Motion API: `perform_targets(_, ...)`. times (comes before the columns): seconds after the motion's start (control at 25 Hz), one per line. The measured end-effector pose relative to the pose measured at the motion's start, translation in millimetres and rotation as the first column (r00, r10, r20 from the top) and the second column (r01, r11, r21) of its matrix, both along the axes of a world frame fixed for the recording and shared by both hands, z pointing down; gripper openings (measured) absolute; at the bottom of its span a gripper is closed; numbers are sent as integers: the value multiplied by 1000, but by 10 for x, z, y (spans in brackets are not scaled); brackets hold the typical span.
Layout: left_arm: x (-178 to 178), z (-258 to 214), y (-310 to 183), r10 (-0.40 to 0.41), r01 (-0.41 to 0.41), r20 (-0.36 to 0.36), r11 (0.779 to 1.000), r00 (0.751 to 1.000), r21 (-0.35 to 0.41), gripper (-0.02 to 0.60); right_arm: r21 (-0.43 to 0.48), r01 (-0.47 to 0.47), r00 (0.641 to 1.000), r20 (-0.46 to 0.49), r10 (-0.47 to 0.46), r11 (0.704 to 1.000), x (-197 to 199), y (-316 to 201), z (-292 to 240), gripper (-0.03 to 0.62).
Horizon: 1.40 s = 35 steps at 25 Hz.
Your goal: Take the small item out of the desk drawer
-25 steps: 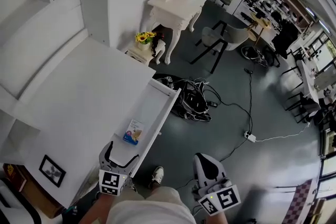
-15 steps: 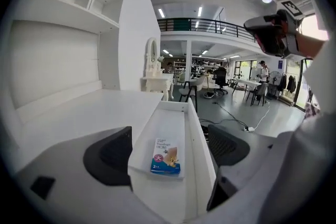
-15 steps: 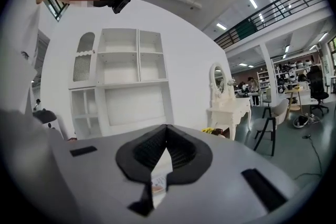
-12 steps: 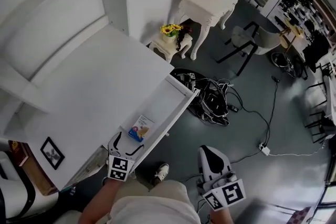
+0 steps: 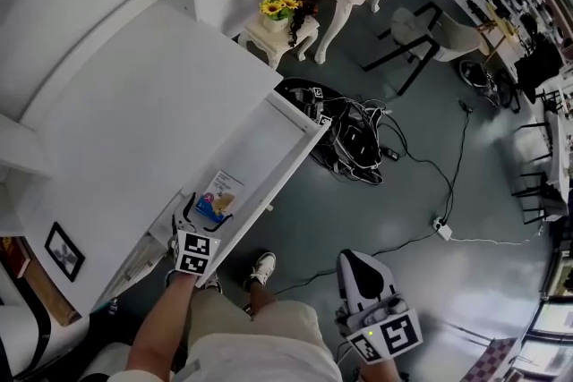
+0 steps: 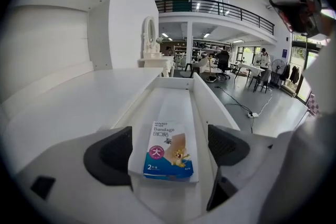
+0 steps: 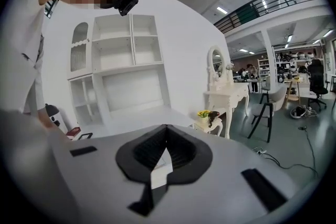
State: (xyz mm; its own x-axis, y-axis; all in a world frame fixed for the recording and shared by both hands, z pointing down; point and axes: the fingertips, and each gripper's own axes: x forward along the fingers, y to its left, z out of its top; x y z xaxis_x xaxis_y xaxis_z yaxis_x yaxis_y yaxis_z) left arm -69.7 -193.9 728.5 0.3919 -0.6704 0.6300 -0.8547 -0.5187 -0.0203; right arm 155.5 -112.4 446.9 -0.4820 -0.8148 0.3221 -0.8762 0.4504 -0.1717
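**Left gripper reaches the bandage box in the open drawer**

Since half a second ago the left gripper (image 5: pixel 206 208) has moved forward along the drawer. Its tips, which then stood just short of the bandage box (image 6: pixel 169 149), now stand on either side of it.

At the far left, a small black picture frame (image 5: pixel 63 250) lies on the white desk (image 5: pixel 134 121). The drawer (image 5: pixel 285 158) is pulled out from the desk's right edge, over the grey floor. The box lies flat on the drawer floor near the front end, printed side up, with a blue band along its near edge. In the left gripper view the jaws stand wide apart with the box between them. A strip of white drawer floor shows on each side, so neither pad touches the box.

Just right of the drawer front, the person's white shoe (image 5: pixel 261 266) rests on the floor. Farther back, a tangle of black cables (image 5: pixel 354 143) lies beside the drawer's far end. Beyond that, a pot of yellow flowers (image 5: pixel 279 7) sits on a small white stand.

The right gripper (image 5: pixel 351 257) is low at the lower right, well apart from the drawer. Its own view shows its jaws closed together with nothing between them. A grey chair (image 5: pixel 421 29) stands at the upper right.
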Motion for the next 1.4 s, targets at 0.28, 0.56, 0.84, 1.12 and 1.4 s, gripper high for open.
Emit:
perform_targets(0.28, 66, 425, -96, -14, 17, 43, 997, 999, -82, 459, -44, -12, 1000, 8, 12, 999, 36, 26, 259, 8)
perform_targets(0.56, 114, 751, -176, -23, 38, 103, 990, 994, -139, 459, -71, -26, 1000, 8, 26, 997, 137, 72, 456, 8)
perform_targets(0.84, 158, 861, -233, -14, 37, 130, 984, 991, -177, 459, -81, -40, 999, 9, 41, 996, 239, 82, 512, 8)
perform_targets(1.12, 128, 940, -263, -32, 61, 143, 977, 989, -205, 459, -81, -31, 999, 21, 33, 996, 207, 21, 545, 8)
perform_targets(1.4, 32, 979, -276, -36, 68, 142, 971, 989, -229, 459, -83, -34, 999, 28, 37, 996, 237, 49, 559, 8)
